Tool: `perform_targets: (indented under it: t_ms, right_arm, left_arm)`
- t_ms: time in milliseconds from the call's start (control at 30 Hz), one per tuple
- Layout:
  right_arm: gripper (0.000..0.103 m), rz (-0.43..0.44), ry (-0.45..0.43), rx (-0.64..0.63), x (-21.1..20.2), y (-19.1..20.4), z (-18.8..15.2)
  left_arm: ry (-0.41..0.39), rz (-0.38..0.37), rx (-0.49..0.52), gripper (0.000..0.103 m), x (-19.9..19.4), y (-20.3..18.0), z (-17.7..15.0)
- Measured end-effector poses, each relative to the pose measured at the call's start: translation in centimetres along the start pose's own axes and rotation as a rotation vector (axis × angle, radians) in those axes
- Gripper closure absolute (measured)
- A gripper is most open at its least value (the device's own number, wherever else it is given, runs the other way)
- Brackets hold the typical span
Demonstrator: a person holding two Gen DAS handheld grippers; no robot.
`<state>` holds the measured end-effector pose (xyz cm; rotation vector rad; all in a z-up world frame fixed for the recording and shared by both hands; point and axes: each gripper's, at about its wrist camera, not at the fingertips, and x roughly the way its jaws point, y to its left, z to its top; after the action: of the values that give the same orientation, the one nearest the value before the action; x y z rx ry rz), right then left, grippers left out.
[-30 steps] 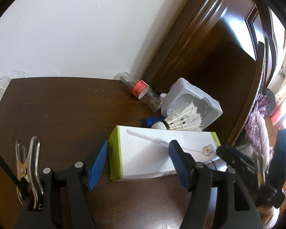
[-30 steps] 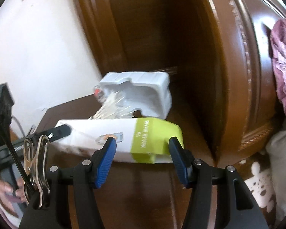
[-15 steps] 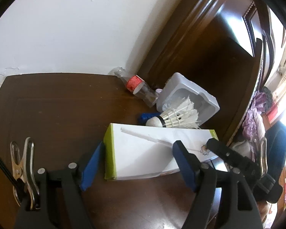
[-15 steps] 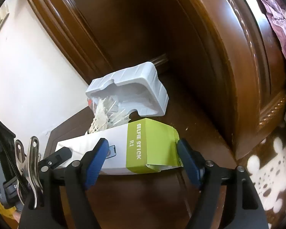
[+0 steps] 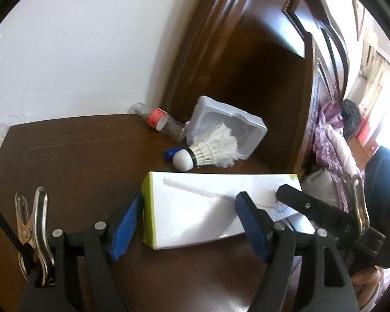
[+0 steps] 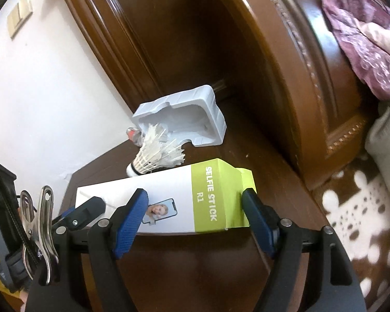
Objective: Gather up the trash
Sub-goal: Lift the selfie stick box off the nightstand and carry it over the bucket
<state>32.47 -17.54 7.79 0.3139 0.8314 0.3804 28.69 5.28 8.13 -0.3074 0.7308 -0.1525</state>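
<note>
On the dark wooden desk (image 5: 65,161) lay a long selfie stick box (image 5: 208,208), white with lime-green ends, flat on its broad face and running crosswise between the two views. The left claw (image 5: 187,223) stood with its jaws spread, one blue pad just outside the box's green end and the other over its white top, neither visibly pressing. The right claw (image 6: 195,221) was likewise spread around the other end, where the green band carried the printed name, one pad over the printed face and the other just past the end flap (image 6: 244,179), which stood slightly sprung; no pad visibly bore on the card. The box looked like thin printed cardboard, light and probably hollow, stiff along its length but easy to crush across the broad faces, and its glossy skin would likely slide under the pads. A hold across the narrow sides near an end, where the folded card is strongest, seemed the safer place, with the loose flap avoided. Behind it lay a feathered shuttlecock (image 5: 208,150), very light and brittle in the feathers, best taken by its cork head. Behind that, a white moulded packing tray (image 5: 228,127) leaned on the brown cabinet, looking light and stiff. A crumpled clear plastic bottle with a red label (image 5: 163,122) lay by the wall, springy and slick.
</note>
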Motion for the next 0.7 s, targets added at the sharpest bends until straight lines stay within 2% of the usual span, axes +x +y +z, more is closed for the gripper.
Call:
perform_targets:
  t_ms: [333, 700]
  right_arm:
    - [0.026, 0.028, -0.051, 0.022, -5.1, 0.3, -1.3]
    - [0.026, -0.012, -0.134, 0.036, -13.6, 0.5, -6.2]
  left_arm:
    - [-0.017, -0.027, 0.048, 0.027, -5.2, -2.5, -1.6]
    - [-0.003, -0.092, 0.125, 0.027, -11.1, -6.6, -5.8]
